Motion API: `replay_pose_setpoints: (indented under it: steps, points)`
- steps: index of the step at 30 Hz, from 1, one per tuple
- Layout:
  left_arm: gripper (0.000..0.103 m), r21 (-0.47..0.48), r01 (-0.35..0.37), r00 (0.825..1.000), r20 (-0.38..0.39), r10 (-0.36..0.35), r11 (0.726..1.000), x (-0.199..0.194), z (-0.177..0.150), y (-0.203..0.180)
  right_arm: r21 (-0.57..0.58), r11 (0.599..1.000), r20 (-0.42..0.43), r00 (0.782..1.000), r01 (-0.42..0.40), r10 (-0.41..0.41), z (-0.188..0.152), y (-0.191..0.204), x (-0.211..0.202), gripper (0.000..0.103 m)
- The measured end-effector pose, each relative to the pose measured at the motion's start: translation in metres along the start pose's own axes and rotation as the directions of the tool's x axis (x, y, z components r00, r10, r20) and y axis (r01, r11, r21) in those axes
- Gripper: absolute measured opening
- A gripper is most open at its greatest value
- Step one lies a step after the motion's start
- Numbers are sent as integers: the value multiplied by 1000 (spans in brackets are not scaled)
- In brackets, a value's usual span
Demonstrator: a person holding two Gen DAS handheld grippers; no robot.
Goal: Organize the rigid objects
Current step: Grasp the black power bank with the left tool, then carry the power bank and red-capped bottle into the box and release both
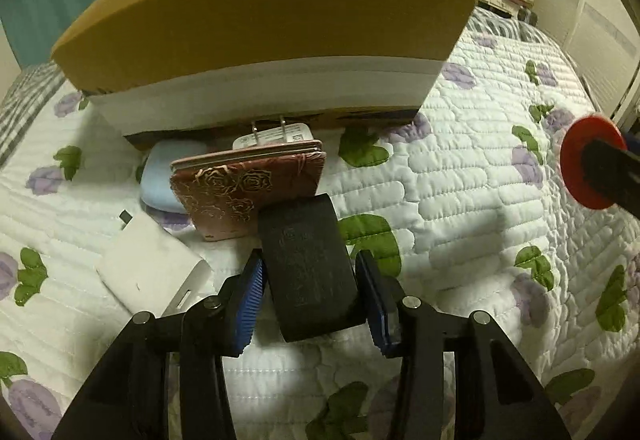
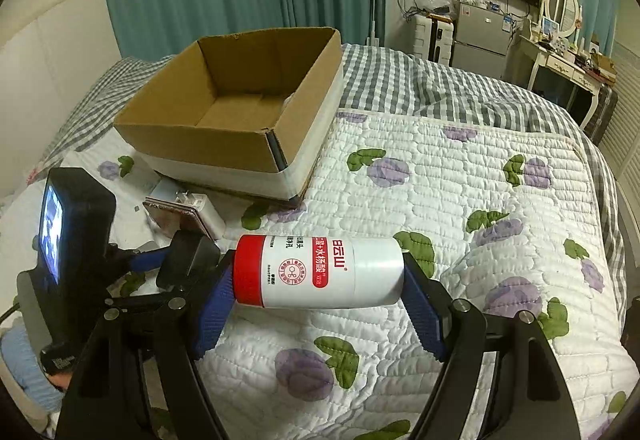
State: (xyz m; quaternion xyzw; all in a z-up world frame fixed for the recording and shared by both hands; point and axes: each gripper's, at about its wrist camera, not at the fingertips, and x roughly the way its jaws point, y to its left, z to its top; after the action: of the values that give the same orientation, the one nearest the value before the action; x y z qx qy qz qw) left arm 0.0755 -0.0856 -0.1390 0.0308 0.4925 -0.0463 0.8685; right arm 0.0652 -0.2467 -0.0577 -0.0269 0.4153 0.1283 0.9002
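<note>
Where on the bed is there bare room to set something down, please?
The floral quilt right of the cardboard box is bare. The box floor is mostly free. Crowded: box's front-left, around the rose-patterned case, white charger and power bank.

One box (image 2: 224, 144) – two chargers (image 1: 308, 272)

Low in the centre of your left wrist view sits a black adapter block (image 1: 310, 272), tilted, with embossed text on top. Centre of your right wrist view shows a white cylinder (image 2: 320, 271) with a red cap, lying sideways. Upper left there stands an open cardboard box (image 2: 192, 134), white-banded.
</note>
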Motion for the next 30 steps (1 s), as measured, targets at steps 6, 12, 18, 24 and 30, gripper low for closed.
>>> replay_pose_setpoints:
  steps: [6, 12, 18, 24, 30]
  points:
    - [40, -32, 32, 999, 26, -31, 999, -23, -7, 10, -13, 1000, 11, 1000, 20, -20, -1, 4, -5, 77]
    - [39, -38, 57, 994, 93, -54, 998, -64, -8, 13, -29, 999, 43, 999, 34, -32, 5, 12, -21, 77]
    - [39, -12, 81, 974, 213, -77, 997, -122, 11, 17, -60, 997, 102, 994, 42, -35, 24, 24, -45, 77]
    - [39, 52, 73, 938, 336, -86, 996, -171, 60, 24, -94, 994, 178, 984, 48, -30, 65, 31, -58, 77]
    - [39, 80, 17, 916, 399, -48, 997, -170, 116, 33, -92, 995, 237, 971, 37, -14, 108, 28, -47, 77]
